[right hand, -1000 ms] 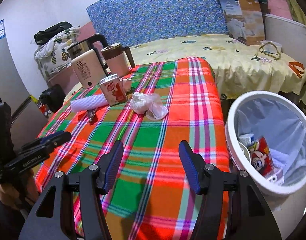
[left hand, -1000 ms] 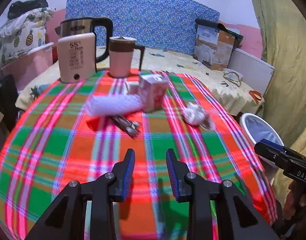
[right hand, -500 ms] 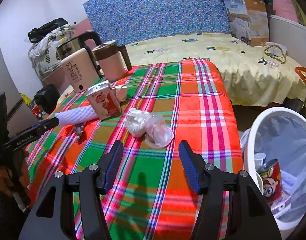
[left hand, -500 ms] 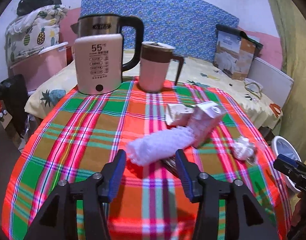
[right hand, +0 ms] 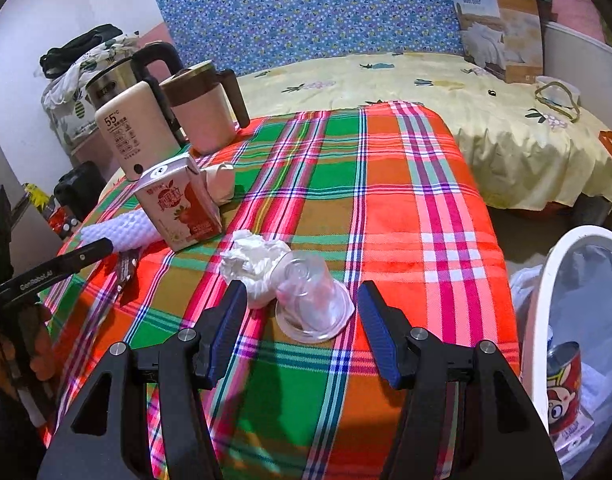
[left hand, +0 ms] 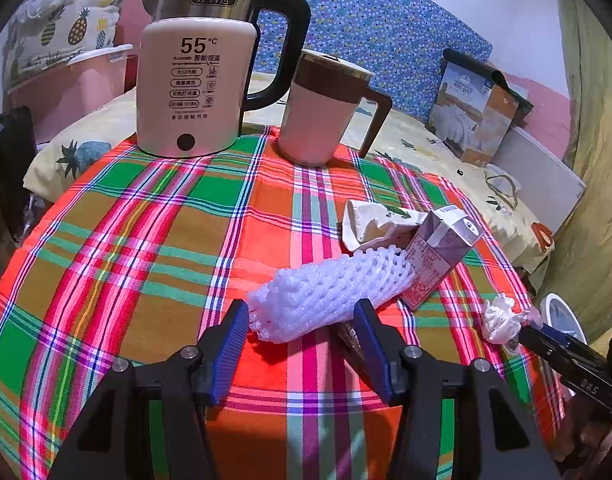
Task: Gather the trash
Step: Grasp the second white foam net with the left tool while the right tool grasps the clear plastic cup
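Both grippers have closed in on the trash since a second ago. Left gripper [left hand: 301,330]: jaws spread wide, flanking the near end of the foam net sleeve [left hand: 326,294], long axis running away to the right toward the milk carton [left hand: 440,258]. Kettle [left hand: 197,80] and mug [left hand: 326,110] stand beyond. Right gripper [right hand: 301,316]: jaws closing, not yet touching the tipped plastic cup [right hand: 314,300], mouth toward camera, and the crumpled tissue [right hand: 253,264] between them. Bin [right hand: 546,300] lies right.

The plaid-covered table [right hand: 386,184] bears a kettle [left hand: 193,80], mug [left hand: 322,112], carton [right hand: 177,204], foam sleeve [left hand: 326,292], tissue [right hand: 249,260], plastic cup [right hand: 310,296].
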Available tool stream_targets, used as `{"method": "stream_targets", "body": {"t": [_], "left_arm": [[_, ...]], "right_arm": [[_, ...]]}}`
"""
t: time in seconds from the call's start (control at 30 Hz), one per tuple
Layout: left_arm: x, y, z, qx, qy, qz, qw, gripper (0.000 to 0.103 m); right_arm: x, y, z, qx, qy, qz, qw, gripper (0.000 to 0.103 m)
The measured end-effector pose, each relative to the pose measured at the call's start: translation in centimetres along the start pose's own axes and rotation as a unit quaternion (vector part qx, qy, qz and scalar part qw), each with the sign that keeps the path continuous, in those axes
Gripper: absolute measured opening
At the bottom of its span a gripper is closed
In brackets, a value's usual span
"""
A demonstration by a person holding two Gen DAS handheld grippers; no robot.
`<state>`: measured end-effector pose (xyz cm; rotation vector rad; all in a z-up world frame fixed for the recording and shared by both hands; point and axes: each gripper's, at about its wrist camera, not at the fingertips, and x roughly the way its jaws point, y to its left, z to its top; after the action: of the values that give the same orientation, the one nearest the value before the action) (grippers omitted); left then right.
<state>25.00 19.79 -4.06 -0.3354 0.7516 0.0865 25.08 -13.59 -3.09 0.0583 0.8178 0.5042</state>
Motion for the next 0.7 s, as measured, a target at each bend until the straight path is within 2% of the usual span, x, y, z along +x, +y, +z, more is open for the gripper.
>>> {"method": "stream_targets", "body": {"t": [0.03, 0.07, 0.17, 0.2, 0.23, 0.3, 0.53, 0.7], "left_arm": [[0.0, 0.0, 0.0, -0.001, -0.002, -0.005, 1.0, 0.054], [-0.1, 0.0, 0.0, -0.003, -0.005, -0.013, 0.9999, 0.054], [-0.6, -0.5, -0.2, 0.0, -0.011, -0.028, 0.9995, 0.052], [-0.8, -0.8, -0.3, 0.006, -0.014, -0.031, 0.9994, 0.043], [-0.9, -1.1, -0.3, 0.011, -0.015, -0.031, 0.9993, 0.029], [-1.4, -2.0, -0.6, 0.024, -0.019, -0.031, 0.999, 0.021], [-3.2, -4.2, -1.9, 0.046, -0.026, -0.044, 0.9976, 0.012], [-5.0, -5.7, -3.5, 0.052, -0.03, -0.052, 0.9968, 0.011]], "right_arm": [[0.0, 0.0, 0.0, 0.0, 0.0, 0.001, 1.0, 0.04], [0.1, 0.0, 0.1, -0.001, 0.001, 0.0, 1.0, 0.035], [-0.2, 0.0, 0.0, -0.001, 0.0, 0.001, 1.0, 0.034], [-0.2, 0.0, 0.0, -0.001, -0.001, 0.0, 1.0, 0.034], [-0.3, -0.1, 0.0, 0.001, -0.003, 0.0, 1.0, 0.033], [-0.3, -0.2, 0.0, 0.003, -0.005, -0.002, 1.0, 0.033], [-1.2, -0.4, -0.8, 0.009, -0.007, 0.003, 1.0, 0.033], [-1.8, -0.6, -1.4, 0.014, -0.007, 0.005, 1.0, 0.033]]}}
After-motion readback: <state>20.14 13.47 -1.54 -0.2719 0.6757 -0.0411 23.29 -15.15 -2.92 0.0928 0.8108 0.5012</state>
